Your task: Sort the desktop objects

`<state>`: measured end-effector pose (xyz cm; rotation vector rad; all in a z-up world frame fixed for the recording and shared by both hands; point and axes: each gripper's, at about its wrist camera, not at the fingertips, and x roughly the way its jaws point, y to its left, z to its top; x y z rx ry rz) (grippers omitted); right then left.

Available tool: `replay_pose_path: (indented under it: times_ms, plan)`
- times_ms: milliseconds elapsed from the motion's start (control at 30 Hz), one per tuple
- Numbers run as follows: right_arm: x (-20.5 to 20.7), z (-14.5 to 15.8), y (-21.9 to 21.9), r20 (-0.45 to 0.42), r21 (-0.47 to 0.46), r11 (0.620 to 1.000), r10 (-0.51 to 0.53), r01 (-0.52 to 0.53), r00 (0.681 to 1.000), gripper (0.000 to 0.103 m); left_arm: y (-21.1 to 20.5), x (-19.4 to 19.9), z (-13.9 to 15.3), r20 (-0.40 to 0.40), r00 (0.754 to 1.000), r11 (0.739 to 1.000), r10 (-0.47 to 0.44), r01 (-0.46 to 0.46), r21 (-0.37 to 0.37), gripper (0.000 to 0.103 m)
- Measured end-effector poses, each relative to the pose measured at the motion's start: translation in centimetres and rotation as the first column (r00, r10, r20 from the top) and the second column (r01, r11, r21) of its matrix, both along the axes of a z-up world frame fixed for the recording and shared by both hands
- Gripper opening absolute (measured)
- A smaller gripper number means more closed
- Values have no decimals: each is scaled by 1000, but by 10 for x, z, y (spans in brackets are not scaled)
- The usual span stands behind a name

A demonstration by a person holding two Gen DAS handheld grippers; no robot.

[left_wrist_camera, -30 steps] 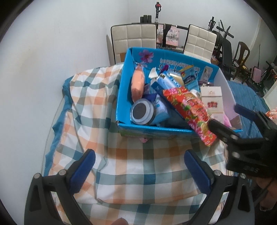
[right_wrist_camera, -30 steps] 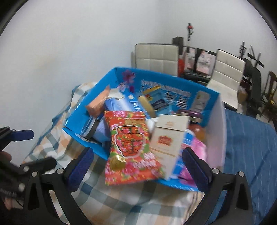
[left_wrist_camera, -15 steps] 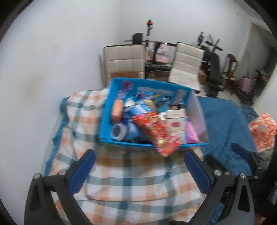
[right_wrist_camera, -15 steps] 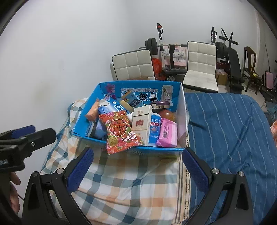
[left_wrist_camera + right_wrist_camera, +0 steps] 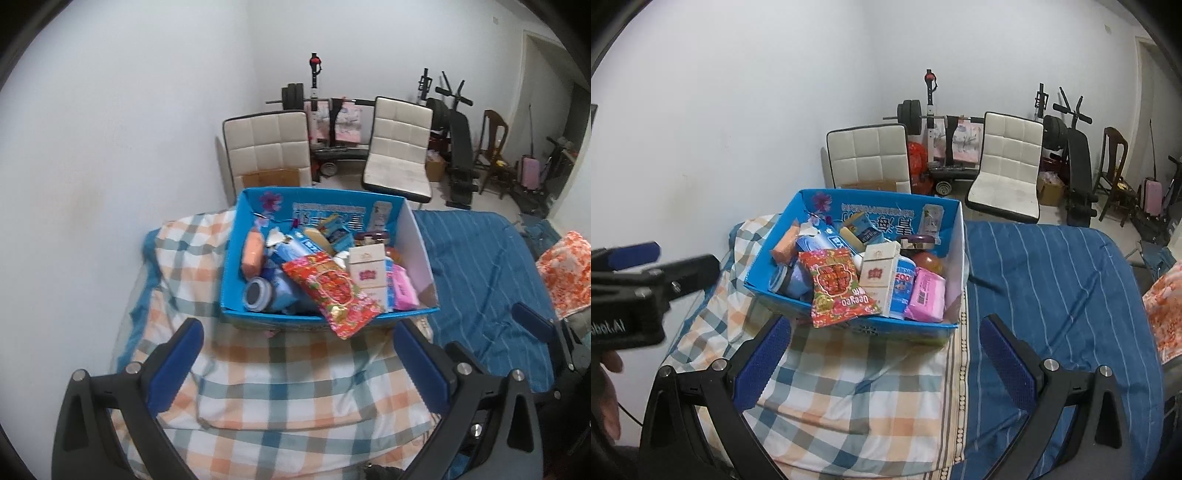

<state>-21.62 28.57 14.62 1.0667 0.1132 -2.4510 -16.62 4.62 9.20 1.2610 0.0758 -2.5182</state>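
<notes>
Both grippers, left gripper and right gripper, spread wide, empty; blue box crammed full, red snack bag overhanging front rim, on checked cloth

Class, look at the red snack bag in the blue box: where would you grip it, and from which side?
Grip the red snack bag by its lower edge, which overhangs the blue box front wall. Come from the near side, fingers pinching its flat faces.
</notes>
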Motion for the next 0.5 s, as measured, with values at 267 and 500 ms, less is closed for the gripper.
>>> replay_pose_path:
  times_ms: [267,500]
  plan:
    - [2,-4,12,31,-13,1000,-26,26,999,103,-3,4,4,4,1000,1000,18,-18,-20,103]
    - [1,-4,17,27,-1,999,-42,42,999,103,-5,6,4,10,1000,999,22,-22,-26,103]
